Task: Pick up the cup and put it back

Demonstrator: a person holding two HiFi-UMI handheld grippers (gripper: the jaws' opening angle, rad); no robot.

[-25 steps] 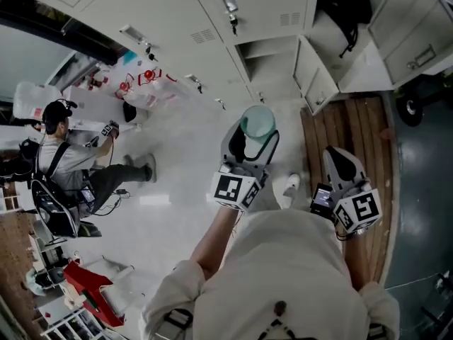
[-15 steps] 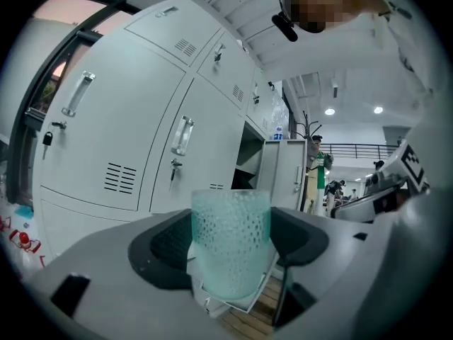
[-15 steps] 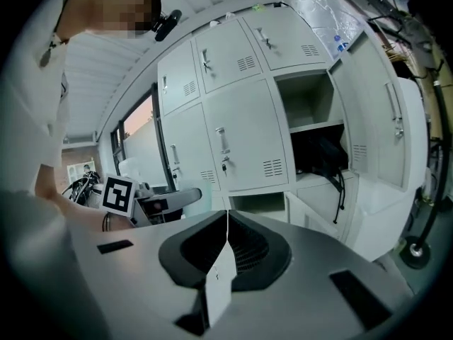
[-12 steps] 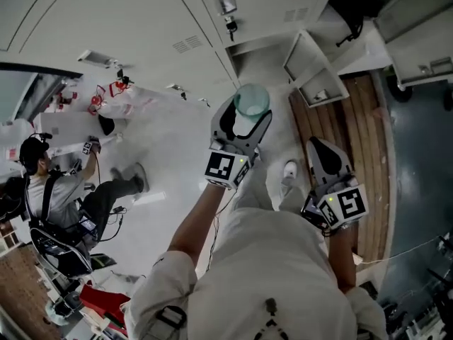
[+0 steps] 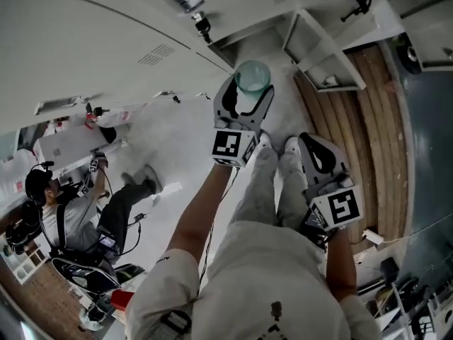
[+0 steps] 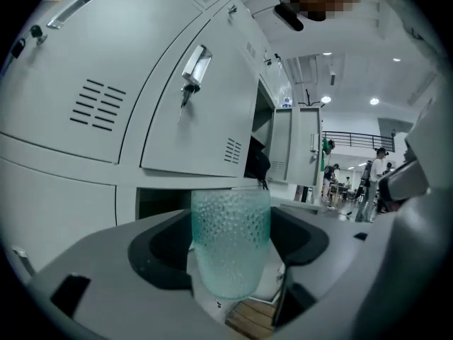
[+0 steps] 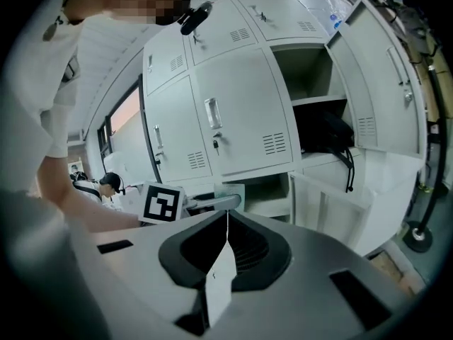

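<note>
A pale green, dimpled see-through cup (image 6: 230, 243) stands upright between the two dark pads of my left gripper (image 6: 231, 257), which is shut on it. From the head view the cup (image 5: 253, 75) juts out at the tip of the left gripper (image 5: 245, 95), held out in front of the white lockers (image 5: 127, 34) near a low open compartment (image 6: 161, 202). My right gripper (image 5: 311, 147) hangs lower and to the right, over the person's feet. Its jaws (image 7: 226, 222) meet at the tips with nothing between them.
White lockers (image 7: 241, 112) fill the wall; one door (image 5: 322, 52) swings open, and a dark bag (image 7: 329, 137) hangs in an open compartment. A wooden slatted platform (image 5: 375, 119) lies on the right. A seated person (image 5: 67, 214) is at the far left.
Both grippers have sunk and moved nearer the lockers, and the head view has swung. The cup stays in the left gripper's grip. The right jaws stay together.
</note>
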